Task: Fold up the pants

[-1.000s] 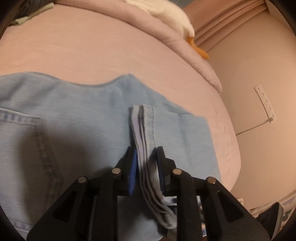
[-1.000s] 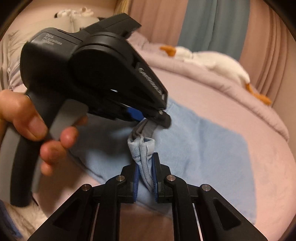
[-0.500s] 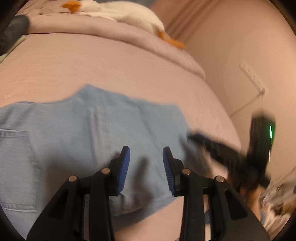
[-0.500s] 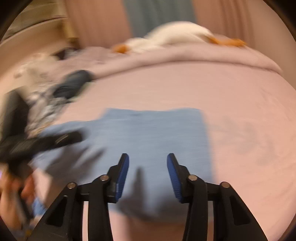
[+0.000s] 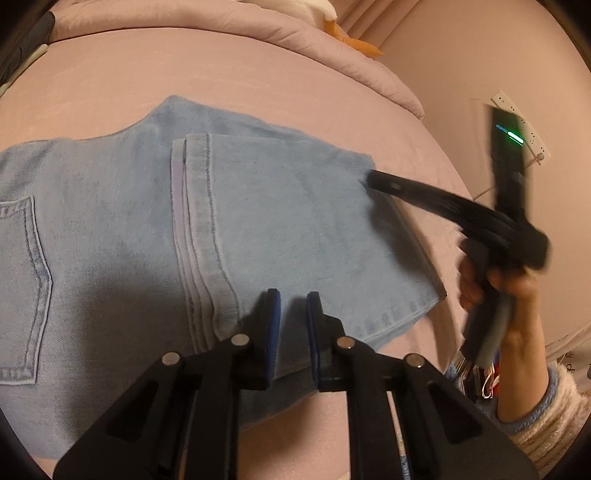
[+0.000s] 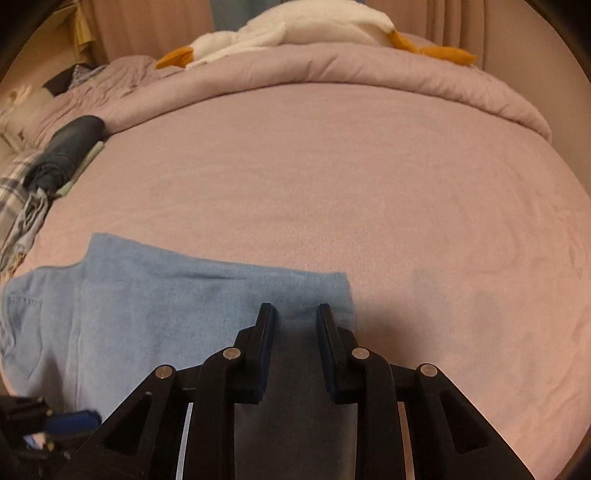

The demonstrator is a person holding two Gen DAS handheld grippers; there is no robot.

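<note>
Pink-sheeted bed (image 6: 332, 177), rumpled duvet (image 6: 369, 70) at the far edge with a white goose plushie (image 6: 295, 26) on it. Light-blue jeans (image 5: 258, 221) lie folded flat at the near edge. Left gripper (image 5: 293, 295) hovers over the hem, narrowly open and empty. Right gripper (image 6: 293, 308) gapes a bit wider, nothing in it. Only the right view catches the clothes pile (image 6: 62, 151) at 9 o'clock; only the left shows the wall power strip (image 5: 524, 125) at 2 o'clock.

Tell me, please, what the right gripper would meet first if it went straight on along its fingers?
Probably the folded jeans: the open right gripper points over their right-hand edge, with pink bedsheet beyond. Its height above them is unclear.
</note>
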